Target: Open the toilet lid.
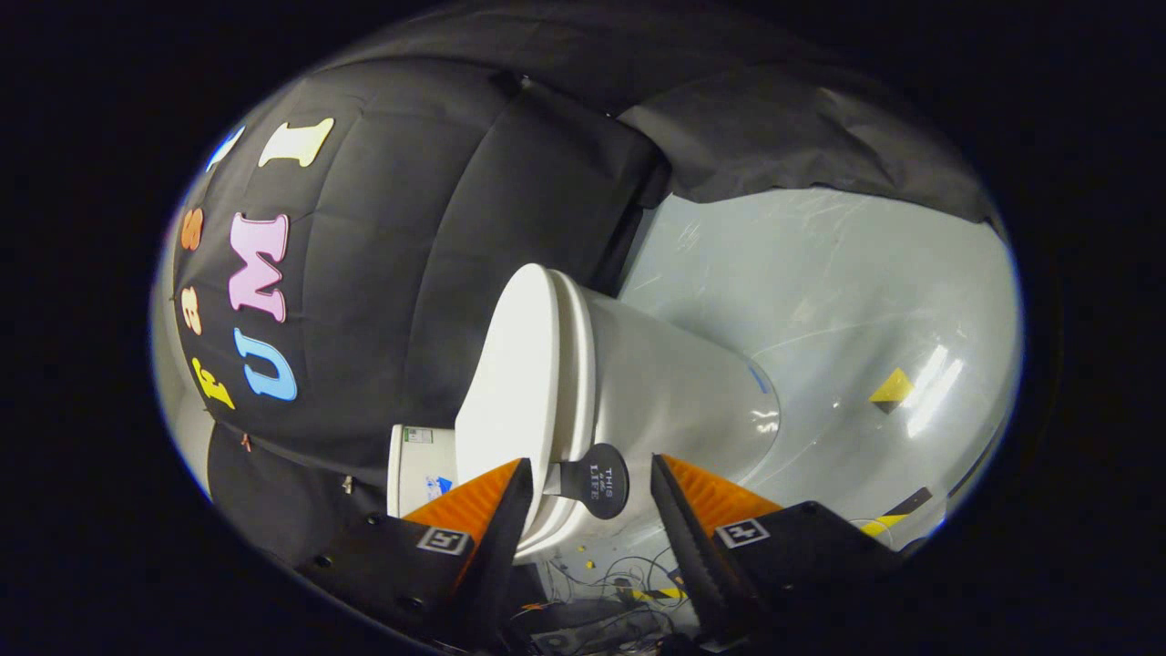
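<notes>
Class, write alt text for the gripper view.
The open gripper brackets a round black lift tab fixed to the closed lid of a white ceramic toilet, touching nothing; glossy pale floor lies beyond.

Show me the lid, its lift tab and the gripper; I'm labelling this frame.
toilet lid (pixel 510 383), gripper view, flat top.
lift tab (pixel 597 480), gripper view, round disc.
gripper (pixel 590 497), gripper view, open, midway between fingertips.

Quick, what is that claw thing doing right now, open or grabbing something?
Gripper: open, fingers apart on either side of the round lift tab on the toilet lid, not pressing on it.
</notes>
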A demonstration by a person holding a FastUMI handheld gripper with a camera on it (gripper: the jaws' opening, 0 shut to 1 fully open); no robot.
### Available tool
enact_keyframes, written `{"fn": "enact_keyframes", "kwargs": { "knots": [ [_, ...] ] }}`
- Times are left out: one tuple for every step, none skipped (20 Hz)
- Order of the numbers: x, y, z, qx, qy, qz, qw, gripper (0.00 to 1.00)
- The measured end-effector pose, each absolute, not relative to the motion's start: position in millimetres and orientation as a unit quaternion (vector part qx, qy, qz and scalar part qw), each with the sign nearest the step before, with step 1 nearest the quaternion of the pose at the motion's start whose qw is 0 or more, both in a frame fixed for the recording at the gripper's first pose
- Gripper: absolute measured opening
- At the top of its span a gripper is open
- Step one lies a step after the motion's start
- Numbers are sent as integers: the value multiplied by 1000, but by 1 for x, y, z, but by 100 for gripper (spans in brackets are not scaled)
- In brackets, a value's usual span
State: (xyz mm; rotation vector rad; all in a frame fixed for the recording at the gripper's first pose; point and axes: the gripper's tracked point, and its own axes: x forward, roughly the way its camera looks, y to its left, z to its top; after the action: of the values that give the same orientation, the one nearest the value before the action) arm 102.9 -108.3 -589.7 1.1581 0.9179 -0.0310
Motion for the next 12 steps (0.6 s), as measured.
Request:
{"fn": "enact_keyframes", "kwargs": {
  "knots": [
    [98, -107, -597, 524, 430, -17, 735, 62],
    [100, -104, -600, 540, 424, -18, 726, 42],
    [99, -99, -593, 560, 411, -7, 720, 21],
    [104, -108, -588, 561, 411, -10, 718, 15],
    [97, -112, -586, 556, 417, -6, 719, 8],
    [100, -111, -587, 545, 417, -5, 728, 8],
    [102, -108, -589, 526, 423, -2, 738, 8],
    [103, -106, -587, 508, 424, -5, 749, 8],
    [103, -105, -585, 490, 429, -7, 759, 8],
    [104, -105, -579, 473, 429, -9, 770, 8],
    [107, -107, -572, 464, 426, -12, 777, 8],
    [110, -107, -563, 460, 420, -14, 782, 8]
  ]
}}
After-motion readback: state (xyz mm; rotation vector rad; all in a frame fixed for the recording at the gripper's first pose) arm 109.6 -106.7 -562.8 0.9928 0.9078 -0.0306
